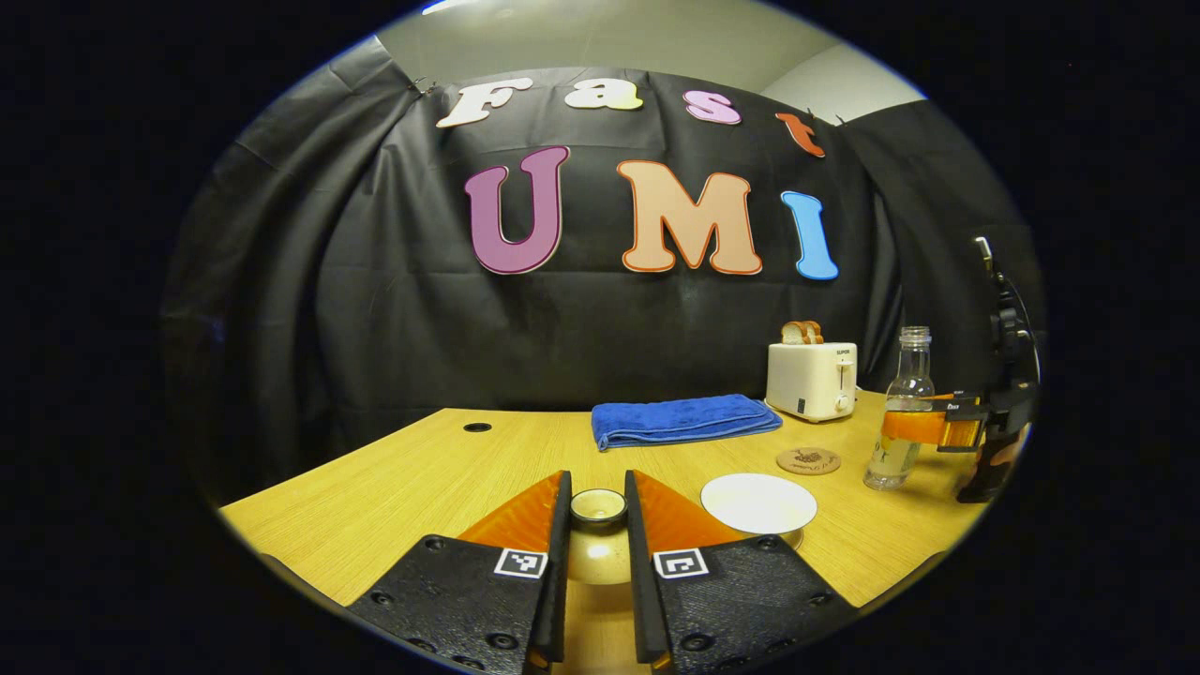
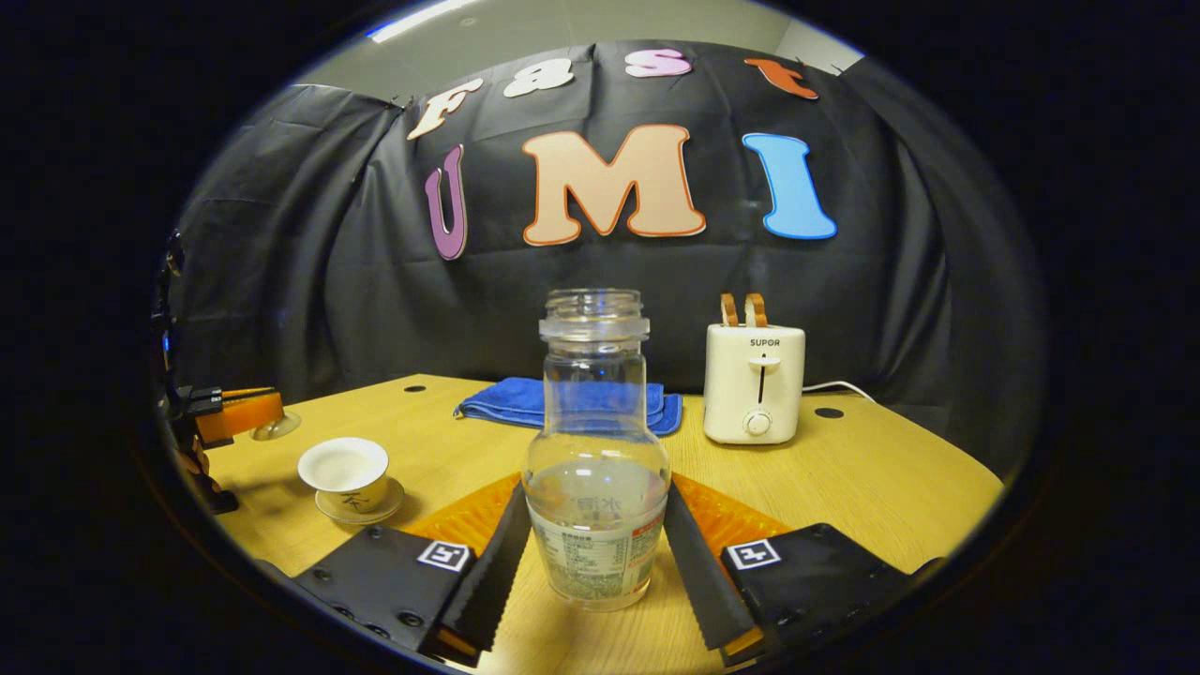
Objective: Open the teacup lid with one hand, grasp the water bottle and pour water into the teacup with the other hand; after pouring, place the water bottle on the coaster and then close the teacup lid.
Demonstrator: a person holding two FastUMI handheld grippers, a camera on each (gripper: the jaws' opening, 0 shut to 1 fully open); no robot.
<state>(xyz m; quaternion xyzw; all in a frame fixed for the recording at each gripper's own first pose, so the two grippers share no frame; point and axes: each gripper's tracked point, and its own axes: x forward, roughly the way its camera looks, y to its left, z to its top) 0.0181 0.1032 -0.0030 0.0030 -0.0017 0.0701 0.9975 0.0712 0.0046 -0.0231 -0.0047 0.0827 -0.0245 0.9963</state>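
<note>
Left gripper view: our left gripper point(image 1: 598, 511) has its fingers clenched on the knob of the teacup lid point(image 1: 598, 534), lid held up off the cup. The open teacup point(image 1: 758, 504) sits just to the right of the fingers on the wooden table point(image 1: 394, 487). Behind it lies the coaster point(image 1: 808, 460), bare, near the toaster point(image 1: 812, 380) and the folded blue towel point(image 1: 682, 419). Far right, we see the right gripper point(image 1: 923, 427) clamped around the water bottle point(image 1: 902, 412), bottle upright with its base on or just above the table; we cannot tell which.

Right gripper view: the right gripper's fingers press both sides of the bottle's lower body, so it is grasped. No cap on the neck, water roughly a third up. Teacup on its saucer point(image 2: 359, 511) sits far left, well apart from the bottle, lid hanging beside it in the left gripper.

Risks, as we judge them:
- Grip sits low on a smooth bottle; tilting could let it slip or rotate in the fingers.
- Small cup mouth, wide bottle neck: a fast tilt overshoots and spills.
- Lid is pinched by a small knob only; a knock from the bottle drops it.
- Coaster is small, so an off-centre set-down could tip the bottle.
</note>
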